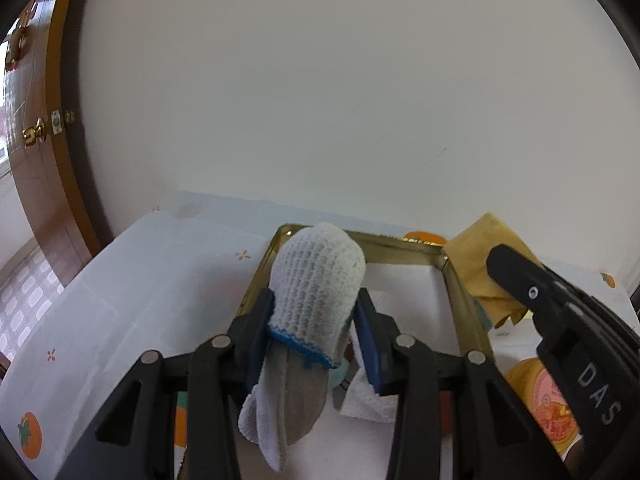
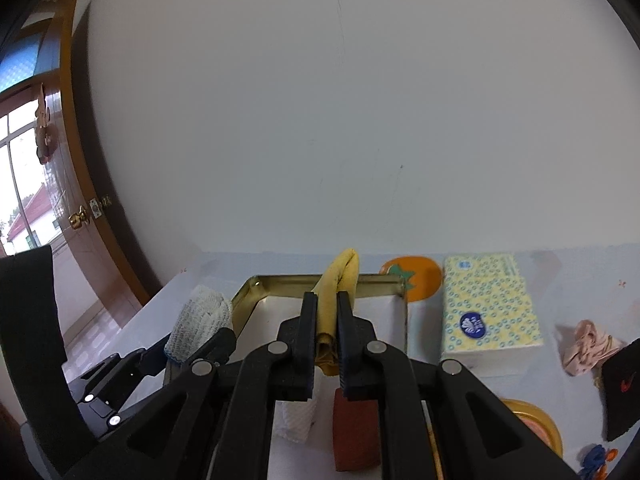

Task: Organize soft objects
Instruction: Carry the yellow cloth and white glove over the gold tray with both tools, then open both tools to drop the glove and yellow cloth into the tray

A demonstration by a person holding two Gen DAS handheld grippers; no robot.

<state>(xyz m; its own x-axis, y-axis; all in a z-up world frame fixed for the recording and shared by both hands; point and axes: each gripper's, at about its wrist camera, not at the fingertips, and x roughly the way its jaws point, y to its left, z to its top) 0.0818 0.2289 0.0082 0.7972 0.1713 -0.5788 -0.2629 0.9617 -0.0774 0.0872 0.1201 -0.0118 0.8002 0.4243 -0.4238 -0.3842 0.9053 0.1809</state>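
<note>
My left gripper [image 1: 314, 296] is shut on a white knitted glove [image 1: 320, 272] with a blue cuff edge. The glove stands upright, and a grey flap and white fabric hang below the pads. Behind it lies a gold tin tray [image 1: 452, 292] with a white liner. My right gripper [image 2: 326, 300] is shut on a folded yellow cloth [image 2: 342, 272] held over the tray [image 2: 288, 282]. The right gripper [image 1: 500, 268] with its yellow cloth [image 1: 476, 256] shows at the tray's right edge. In the right wrist view the left gripper [image 2: 192, 344] and glove [image 2: 204, 320] are left of the tray.
A red-brown block [image 2: 356, 432] and a white mesh piece [image 2: 296, 416] lie under my right gripper. Right of the tray stand a tissue pack [image 2: 492, 312], a pink cloth [image 2: 588, 348], a black cloth [image 2: 624, 384] and a round yellow lid [image 2: 536, 420]. A wooden door [image 2: 80, 184] is at left.
</note>
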